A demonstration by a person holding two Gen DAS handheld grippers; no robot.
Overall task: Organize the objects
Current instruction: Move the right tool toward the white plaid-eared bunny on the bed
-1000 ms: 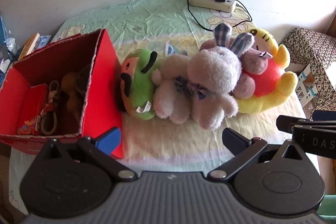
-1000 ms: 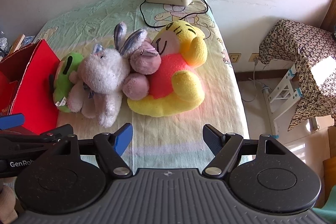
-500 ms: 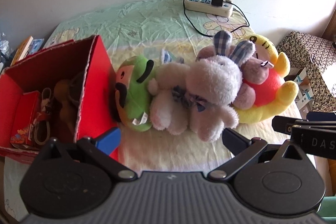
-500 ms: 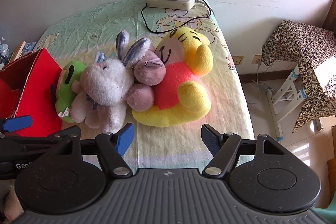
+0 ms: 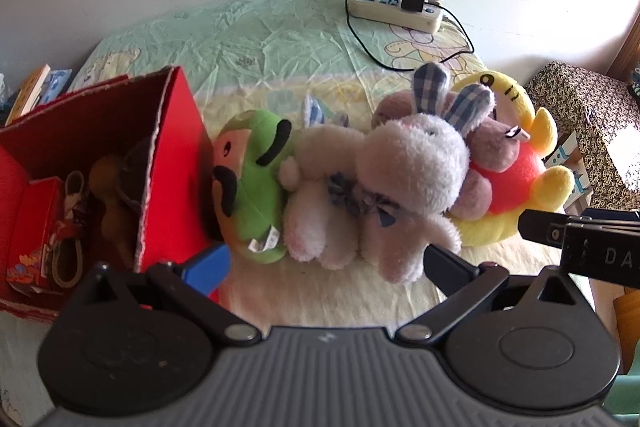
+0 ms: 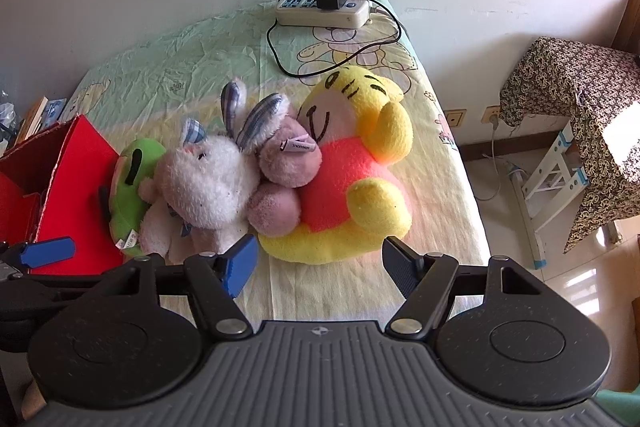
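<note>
Three plush toys lie in a row on the bed: a green moustached one (image 5: pixel 256 187) (image 6: pixel 130 187) against the red box, a white rabbit with plaid ears (image 5: pixel 384 187) (image 6: pixel 208 183) in the middle, and a yellow tiger in a red shirt (image 5: pixel 520 179) (image 6: pixel 352 171) on the right. An open red cardboard box (image 5: pixel 172 167) (image 6: pixel 76 187) with small items inside stands at the left. My left gripper (image 5: pixel 324 263) hangs open in front of the rabbit. My right gripper (image 6: pixel 320 261) stands open in front of the tiger, nothing between its jaws.
A white power strip (image 6: pixel 324 11) with a black charger and cable lies at the bed's far end by the wall. A stool under patterned cloth (image 6: pixel 576 83) stands on the floor right of the bed. Books (image 5: pixel 32 95) sit left of the box.
Both views have shifted slightly; the toys sit a little more to the right in each. The right jaws narrowed slightly. Nothing was grasped or moved.
</note>
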